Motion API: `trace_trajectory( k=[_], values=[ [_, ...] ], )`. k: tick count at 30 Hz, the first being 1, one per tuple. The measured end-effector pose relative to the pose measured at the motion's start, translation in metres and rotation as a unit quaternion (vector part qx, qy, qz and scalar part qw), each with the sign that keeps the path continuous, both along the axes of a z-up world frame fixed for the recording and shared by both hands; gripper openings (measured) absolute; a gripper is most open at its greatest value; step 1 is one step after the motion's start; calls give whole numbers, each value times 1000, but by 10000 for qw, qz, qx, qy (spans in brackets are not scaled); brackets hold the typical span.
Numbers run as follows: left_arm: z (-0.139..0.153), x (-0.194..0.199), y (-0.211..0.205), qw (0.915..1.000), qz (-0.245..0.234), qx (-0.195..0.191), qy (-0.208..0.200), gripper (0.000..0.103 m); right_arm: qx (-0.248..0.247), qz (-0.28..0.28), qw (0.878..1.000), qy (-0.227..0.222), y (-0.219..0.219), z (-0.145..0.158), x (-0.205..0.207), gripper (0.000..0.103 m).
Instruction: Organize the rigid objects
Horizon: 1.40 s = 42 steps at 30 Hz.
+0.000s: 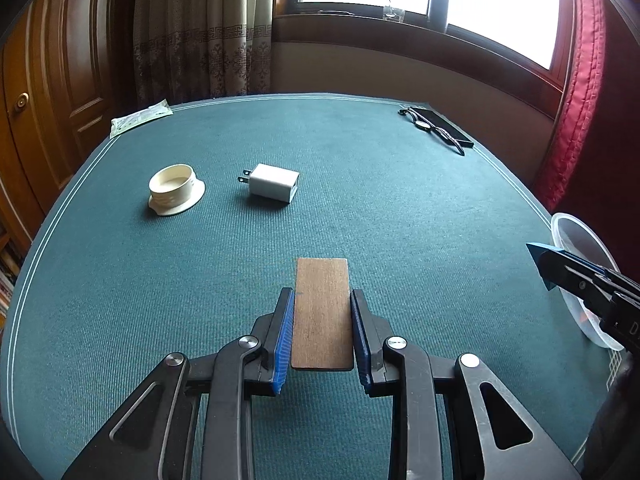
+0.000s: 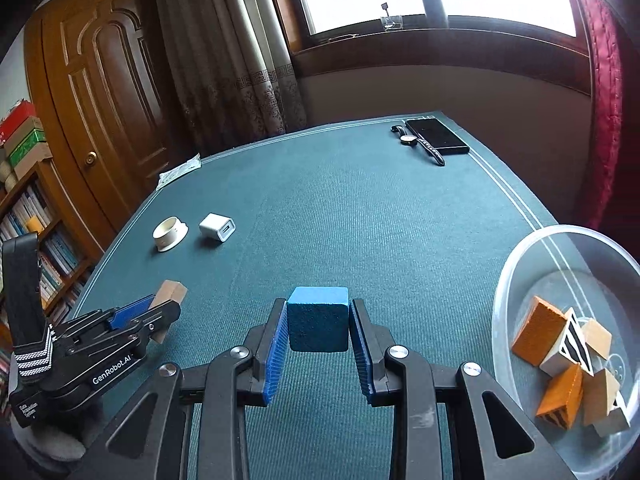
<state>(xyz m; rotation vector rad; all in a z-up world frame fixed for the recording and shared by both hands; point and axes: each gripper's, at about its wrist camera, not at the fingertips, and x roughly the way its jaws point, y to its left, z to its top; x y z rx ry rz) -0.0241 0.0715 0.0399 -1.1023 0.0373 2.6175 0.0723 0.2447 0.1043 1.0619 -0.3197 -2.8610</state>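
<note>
Setting: green felt table (image 2: 360,208) before a curtained window and a panelled wooden door.
Collecting vessel: clear plastic bowl (image 2: 520,280) at the table's right edge, already holding several orange, striped and plain wooden blocks (image 2: 568,364); judged to be the gathering place for the rigid pieces.
Left gripper (image 1: 322,316): jaws drawn in on a flat brown wooden block (image 1: 322,312), the blue pads pressed to its long sides, the piece carried clear of the felt.
Right gripper (image 2: 318,320): jaws pinching a blue cube (image 2: 318,318) by two opposite faces, lifted above the cloth, near the bowl but not yet over it.
Reason for the hold: side grips leave each piece's underside free, so that it may drop cleanly when the jaws part.
Still on the table: white charger plug (image 1: 272,183) and cream round lid (image 1: 176,190), close beside one another at the far left.
Bystanders: black phone (image 2: 436,136) and wristwatch (image 2: 412,140) at the far corner, well apart from the work.
</note>
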Motion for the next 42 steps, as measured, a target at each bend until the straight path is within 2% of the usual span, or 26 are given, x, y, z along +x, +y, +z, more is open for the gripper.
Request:
trace_trajectory(
  k=[8,15,22,30,38,42],
  values=[
    [3,5,20,9999,-164,-46,3,28,43,-317,9994,118,26,6,13,32],
    [4,11,38,9994,-328,-110,-3,28,63,-882,9960,146,70,9,26,32],
    [5,16,59,9985,-525,-179,-4,28,20,-1555,9878,115,122,5,46,32],
    [8,21,82,9967,-776,-219,28,28,-165,-2054,9785,15,158,-3,59,32],
    [12,24,97,9951,-964,-209,53,28,-262,-2375,9710,-74,176,-7,64,33],
    [17,26,107,9936,-1106,-206,109,28,-469,-2347,9709,-36,179,-7,66,42]
  ],
)
